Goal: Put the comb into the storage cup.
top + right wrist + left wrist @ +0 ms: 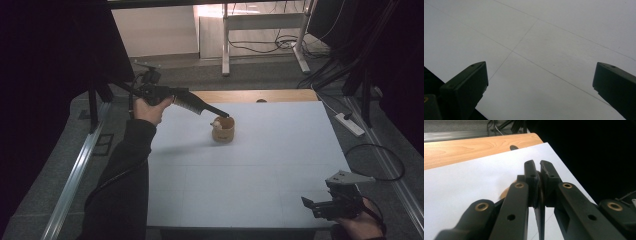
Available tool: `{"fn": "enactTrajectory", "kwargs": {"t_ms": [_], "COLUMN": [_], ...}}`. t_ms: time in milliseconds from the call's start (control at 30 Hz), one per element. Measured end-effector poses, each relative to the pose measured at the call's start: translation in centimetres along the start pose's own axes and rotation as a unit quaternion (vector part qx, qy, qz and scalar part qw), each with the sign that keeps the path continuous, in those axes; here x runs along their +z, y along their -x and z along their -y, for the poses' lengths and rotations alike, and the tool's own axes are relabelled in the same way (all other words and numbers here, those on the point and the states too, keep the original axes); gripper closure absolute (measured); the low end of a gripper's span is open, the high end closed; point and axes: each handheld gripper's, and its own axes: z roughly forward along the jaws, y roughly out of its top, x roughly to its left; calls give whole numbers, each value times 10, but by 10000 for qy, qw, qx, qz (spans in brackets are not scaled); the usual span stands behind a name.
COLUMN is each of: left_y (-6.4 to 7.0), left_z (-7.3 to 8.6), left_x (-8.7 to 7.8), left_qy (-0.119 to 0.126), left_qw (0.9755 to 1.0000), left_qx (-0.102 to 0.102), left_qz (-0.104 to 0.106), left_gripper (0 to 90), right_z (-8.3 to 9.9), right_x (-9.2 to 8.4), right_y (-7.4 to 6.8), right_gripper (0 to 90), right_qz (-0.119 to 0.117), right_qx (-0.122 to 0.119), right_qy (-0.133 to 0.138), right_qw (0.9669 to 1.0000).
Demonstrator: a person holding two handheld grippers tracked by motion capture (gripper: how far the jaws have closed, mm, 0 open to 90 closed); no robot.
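A small brown cup (223, 131) stands on the white table sheet (260, 170), toward the far middle, with something pale (216, 121) in it. My left gripper (226, 115) reaches in from the left, and its tips hang just over the cup's far rim. In the left gripper view its jaws (537, 165) are pressed together. A thin tan edge shows between the pads, and I cannot tell what it is. A bit of the cup (505, 192) peeks out behind the left jaw. My right gripper (311, 206) rests low at the near right corner, open (540, 82), with bare sheet between its jaws.
A strip of bare wood (250, 95) runs along the table's far edge. On the floor to the right lie a white power strip (350, 125) and a looped cable (375, 160). A metal rail (75, 175) runs along the left.
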Motion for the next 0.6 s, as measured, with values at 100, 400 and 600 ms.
{"fn": "enactTrajectory", "kwargs": {"t_ms": [100,400,600], "left_y": [-2,-8,-10], "left_z": [0,-2,-1], "left_x": [2,9,15], "left_qy": [-10,-43,-102], "left_qw": [10000,9999,9998], "left_qx": [-17,-66,-95], "left_qz": [-20,-90,-121], "left_gripper": [837,837,837], "right_z": [0,0,0], "right_x": [0,0,1], "right_y": [0,0,0], "right_gripper": [4,6,8], "right_qz": [-7,-13,-21], "right_qx": [6,-20,-38], "right_qy": [-8,-21,-30], "right_qw": [10000,10000,10000]}}
